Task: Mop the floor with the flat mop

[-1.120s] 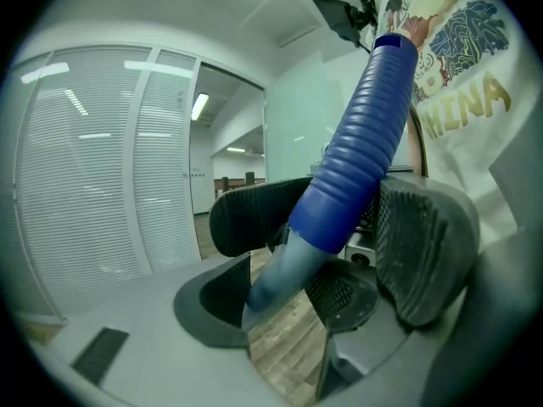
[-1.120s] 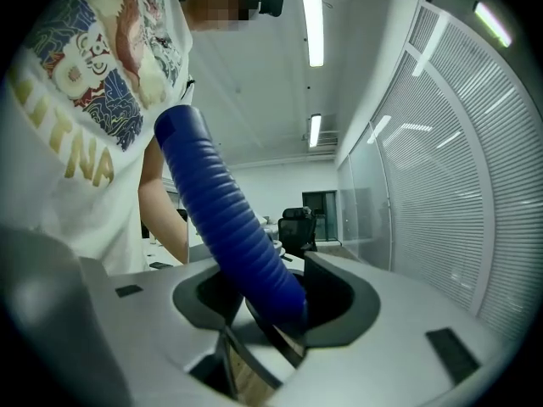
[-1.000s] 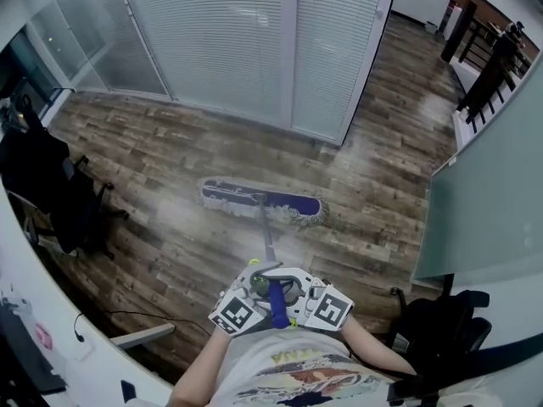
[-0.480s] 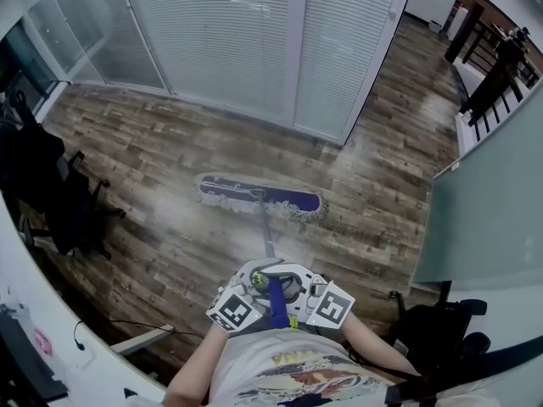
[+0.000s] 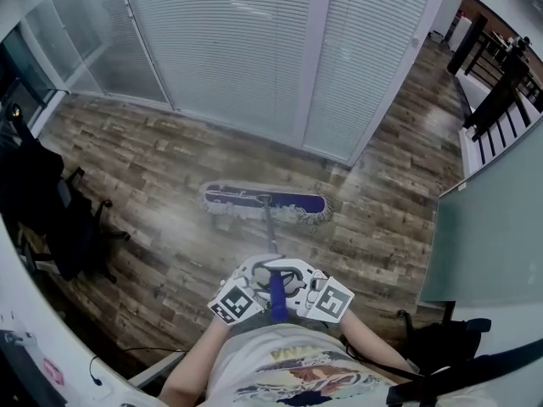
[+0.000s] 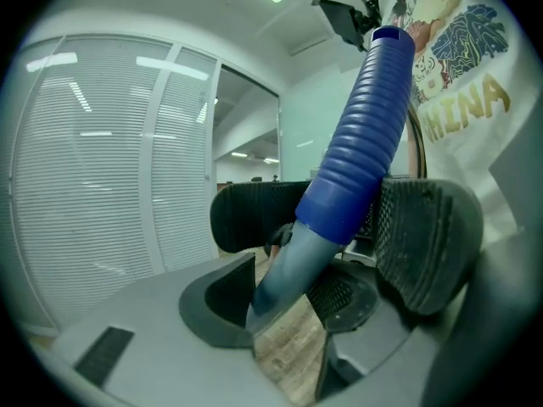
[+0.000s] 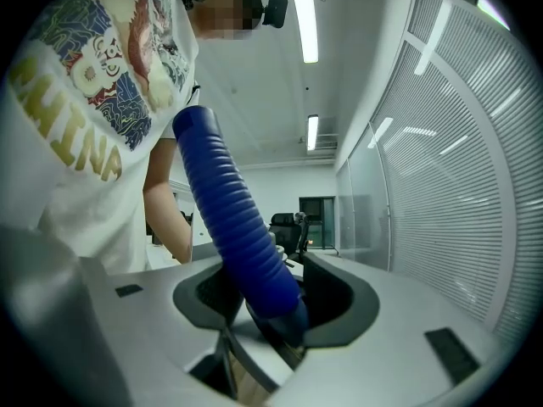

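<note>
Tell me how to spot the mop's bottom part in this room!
Find the big wall of white blinds, then look down at the wooden floor before it. The mop head lies flat there: a long blue pad with a pale fluffy fringe, on a handle running back to the person. The chairs nearby are black, so it is the only blue thing on the floor.

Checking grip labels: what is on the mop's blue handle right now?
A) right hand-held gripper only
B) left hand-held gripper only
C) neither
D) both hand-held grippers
D: the blue handle sits clamped between the pads of the left hand-held gripper, and the right hand-held gripper is closed on it too.
</note>
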`<control>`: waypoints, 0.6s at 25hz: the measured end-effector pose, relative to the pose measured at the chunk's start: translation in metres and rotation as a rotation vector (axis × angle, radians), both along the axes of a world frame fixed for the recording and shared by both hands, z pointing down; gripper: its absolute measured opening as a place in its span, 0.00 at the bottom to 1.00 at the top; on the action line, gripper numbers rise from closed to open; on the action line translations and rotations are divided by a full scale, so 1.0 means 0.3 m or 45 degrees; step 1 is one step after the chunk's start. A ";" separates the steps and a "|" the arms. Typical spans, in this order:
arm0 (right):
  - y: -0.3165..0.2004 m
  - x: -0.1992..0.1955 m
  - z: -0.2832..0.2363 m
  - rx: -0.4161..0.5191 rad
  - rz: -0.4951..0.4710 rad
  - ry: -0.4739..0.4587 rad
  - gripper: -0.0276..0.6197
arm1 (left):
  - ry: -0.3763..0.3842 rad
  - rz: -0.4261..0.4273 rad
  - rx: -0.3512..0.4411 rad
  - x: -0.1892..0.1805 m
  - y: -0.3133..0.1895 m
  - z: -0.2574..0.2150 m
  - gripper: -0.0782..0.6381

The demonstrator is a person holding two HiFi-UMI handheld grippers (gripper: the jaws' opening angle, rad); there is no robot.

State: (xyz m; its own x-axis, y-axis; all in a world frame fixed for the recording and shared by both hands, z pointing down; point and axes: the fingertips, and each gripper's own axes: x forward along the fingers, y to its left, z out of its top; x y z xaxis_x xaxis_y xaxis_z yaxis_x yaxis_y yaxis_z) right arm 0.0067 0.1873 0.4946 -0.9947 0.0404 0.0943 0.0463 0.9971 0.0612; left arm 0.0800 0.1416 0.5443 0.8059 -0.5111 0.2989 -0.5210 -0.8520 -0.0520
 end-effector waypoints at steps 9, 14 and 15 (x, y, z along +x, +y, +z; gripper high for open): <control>-0.289 -0.171 0.018 0.029 -0.004 -0.001 0.35 | 0.020 -0.008 0.014 -0.169 -0.292 0.016 0.35; -0.518 -0.219 0.021 0.051 0.006 -0.039 0.35 | 0.002 0.012 0.019 -0.214 -0.519 0.027 0.35; -0.568 -0.226 0.021 0.051 0.005 -0.047 0.35 | 0.000 0.010 0.016 -0.222 -0.569 0.030 0.35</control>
State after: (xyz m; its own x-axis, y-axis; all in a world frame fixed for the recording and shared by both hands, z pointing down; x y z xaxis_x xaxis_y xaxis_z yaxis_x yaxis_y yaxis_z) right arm -0.0612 0.0167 0.5011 -0.9977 0.0333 0.0591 0.0393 0.9940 0.1024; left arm 0.0136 -0.0292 0.5533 0.8098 -0.5086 0.2926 -0.5144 -0.8552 -0.0629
